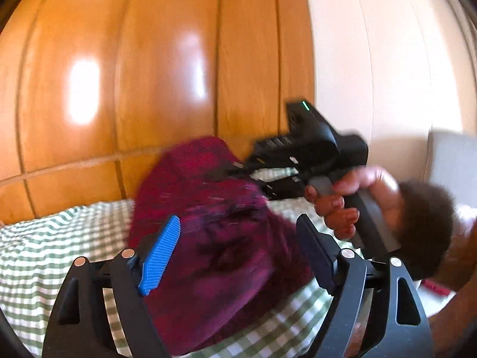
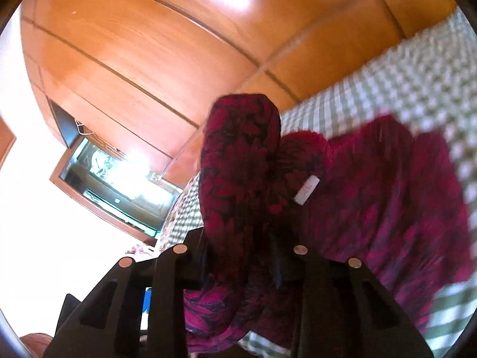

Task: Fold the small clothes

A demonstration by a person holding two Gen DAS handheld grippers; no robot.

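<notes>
Right wrist view: bunched magenta garment (image 2: 238, 161), dark floral print.

Checked bedsheet (image 1: 44, 238) — wooden wardrobe (image 1: 149, 74)

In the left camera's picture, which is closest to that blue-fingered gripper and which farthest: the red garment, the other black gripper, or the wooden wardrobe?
1. Red garment, between the left gripper's fingers.
2. Right gripper, beyond, upper right, pinching the garment.
3. Wooden wardrobe, behind the bed.

Motion blur smears the magenta floral garment (image 1: 214, 238) in both views, its bunched cloth hides the right gripper (image 2: 241, 256) fingertips, and its small white label (image 2: 307, 190) is unreadable
</notes>
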